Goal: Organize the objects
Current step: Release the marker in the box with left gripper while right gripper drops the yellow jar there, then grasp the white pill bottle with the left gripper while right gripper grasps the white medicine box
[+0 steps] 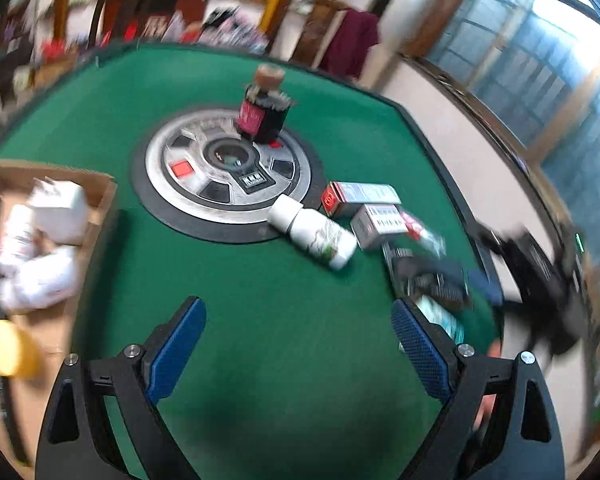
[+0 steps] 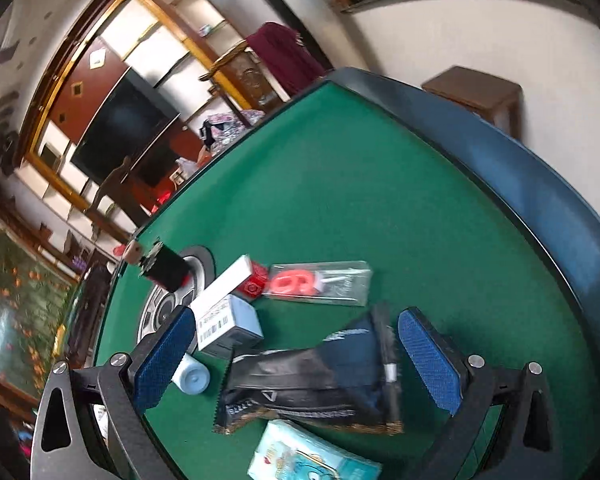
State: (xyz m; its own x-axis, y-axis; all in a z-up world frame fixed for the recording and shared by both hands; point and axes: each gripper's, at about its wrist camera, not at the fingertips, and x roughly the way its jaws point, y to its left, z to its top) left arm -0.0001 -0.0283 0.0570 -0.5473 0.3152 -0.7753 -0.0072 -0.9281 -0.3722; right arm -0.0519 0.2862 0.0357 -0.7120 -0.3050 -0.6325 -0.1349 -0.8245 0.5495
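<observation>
My left gripper (image 1: pixel 298 308) hangs open over bare green felt, nothing between its blue pads. Ahead of it lie a white bottle (image 1: pixel 314 234) on its side, a red-and-white box (image 1: pixel 360 196), a grey-white box (image 1: pixel 380 224) and a black pouch (image 1: pixel 428 276). A dark bottle with a cork cap (image 1: pixel 264 114) stands on the round hub. My right gripper (image 2: pixel 296 314) is open above the black-and-blue pouch (image 2: pixel 320 376), its pads clear of it. Near it are the barcode box (image 2: pixel 228 324), the bottle's white cap (image 2: pixel 192 376) and a clear packet with an orange item (image 2: pixel 320 282).
A cardboard box (image 1: pixel 100 208) with white items sits at the table's left edge, a yellow object (image 1: pixel 8 348) beside it. A round metal hub (image 1: pixel 228 168) fills the table's centre. A light blue packet (image 2: pixel 308 456) lies nearest me. The padded dark rim (image 2: pixel 540 184) bounds the felt.
</observation>
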